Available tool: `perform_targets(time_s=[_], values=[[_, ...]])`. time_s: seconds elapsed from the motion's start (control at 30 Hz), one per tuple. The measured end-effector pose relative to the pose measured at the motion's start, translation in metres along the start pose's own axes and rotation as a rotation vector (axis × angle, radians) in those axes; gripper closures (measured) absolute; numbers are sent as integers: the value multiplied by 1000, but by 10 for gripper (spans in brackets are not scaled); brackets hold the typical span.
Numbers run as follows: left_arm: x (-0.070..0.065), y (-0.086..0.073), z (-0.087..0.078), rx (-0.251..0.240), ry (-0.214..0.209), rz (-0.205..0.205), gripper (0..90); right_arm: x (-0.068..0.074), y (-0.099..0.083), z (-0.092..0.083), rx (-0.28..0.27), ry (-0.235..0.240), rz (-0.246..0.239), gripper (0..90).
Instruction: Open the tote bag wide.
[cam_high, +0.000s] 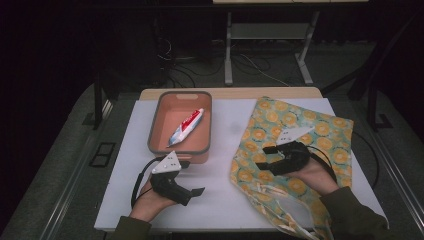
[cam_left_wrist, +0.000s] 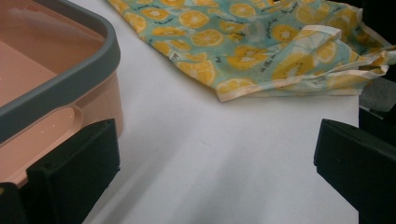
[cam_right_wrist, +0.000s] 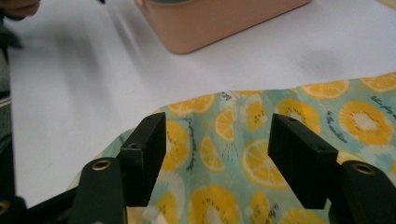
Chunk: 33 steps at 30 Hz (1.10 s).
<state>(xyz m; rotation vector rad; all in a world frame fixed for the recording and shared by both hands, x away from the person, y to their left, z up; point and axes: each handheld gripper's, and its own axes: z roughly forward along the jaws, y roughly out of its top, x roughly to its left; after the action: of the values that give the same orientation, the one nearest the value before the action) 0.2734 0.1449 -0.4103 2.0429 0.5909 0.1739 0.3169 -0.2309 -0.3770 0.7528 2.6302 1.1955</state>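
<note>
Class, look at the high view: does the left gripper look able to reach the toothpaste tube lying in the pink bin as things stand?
Probably yes. The left gripper sits open just beside the bin, whose top is uncovered, and nothing lies over the toothpaste tube. It would need to lift over the grey rim.

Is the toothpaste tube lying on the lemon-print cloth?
No, the toothpaste tube lies inside the pink bin, apart from the lemon-print cloth.
</note>
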Motion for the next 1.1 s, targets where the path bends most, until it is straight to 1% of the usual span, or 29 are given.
perform_targets(time_s=[0.03,0.07,0.1,0.13,0.17,0.2,0.23,0.27,0.3,0.33,0.4,0.47,0.53,0.57,0.6,0.67,0.73,0.8,0.87,0.9,1.03,1.07,1.1], values=[[0,0,0,0,0,0,0,0,0,0,0,0,0,367],[0,0,0,-1,-2,1,0,1,-5,-4,9,-2,-7,367],[0,-1,0,-2,-4,0,0,3,-17,-10,16,-2,-10,369],[0,-1,0,1,-3,-1,0,4,-24,-11,22,-6,-9,369],[0,-1,0,1,-3,0,0,4,-30,-12,29,-7,-14,371],[0,-1,0,1,-3,0,0,5,-39,-11,42,2,-17,378],[0,-1,0,0,-3,0,0,5,-47,-9,64,13,-11,378],[-1,0,0,0,-3,0,0,5,-47,-9,64,13,-11,378],[-1,0,0,1,-2,1,0,8,-59,-4,122,19,-46,386],[-1,0,0,1,-2,1,0,10,-64,-2,144,19,-65,390],[-1,0,0,1,-2,3,0,13,-71,0,178,31,-81,395],[-1,0,0,1,-2,3,0,14,-77,1,198,42,-89,403],[-1,-1,0,2,-3,3,0,14,-83,3,228,40,-121,415],[-1,-1,0,2,-3,3,0,14,-83,3,228,40,-121,415],[-1,-1,-1,2,-3,3,0,14,-86,3,214,46,-120,461],[-1,-1,-1,1,-2,3,0,13,-87,2,205,52,-124,591],[-1,-1,-1,2,-2,2,0,11,-87,1,193,49,-109,716],[-1,-1,-1,3,-2,3,0,10,-87,2,189,43,-106,812],[-1,-1,0,6,-2,5,0,11,-87,3,185,34,-111,878],[-1,-1,0,7,-2,5,0,11,-87,3,182,27,-105,894],[-1,-1,0,7,-2,5,0,10,-85,3,175,26,-80,900],[-1,-1,0,6,-3,5,0,10,-83,4,164,21,-77,900],[-1,-1,0,6,-2,4,0,9,-79,5,151,22,-62,899]])
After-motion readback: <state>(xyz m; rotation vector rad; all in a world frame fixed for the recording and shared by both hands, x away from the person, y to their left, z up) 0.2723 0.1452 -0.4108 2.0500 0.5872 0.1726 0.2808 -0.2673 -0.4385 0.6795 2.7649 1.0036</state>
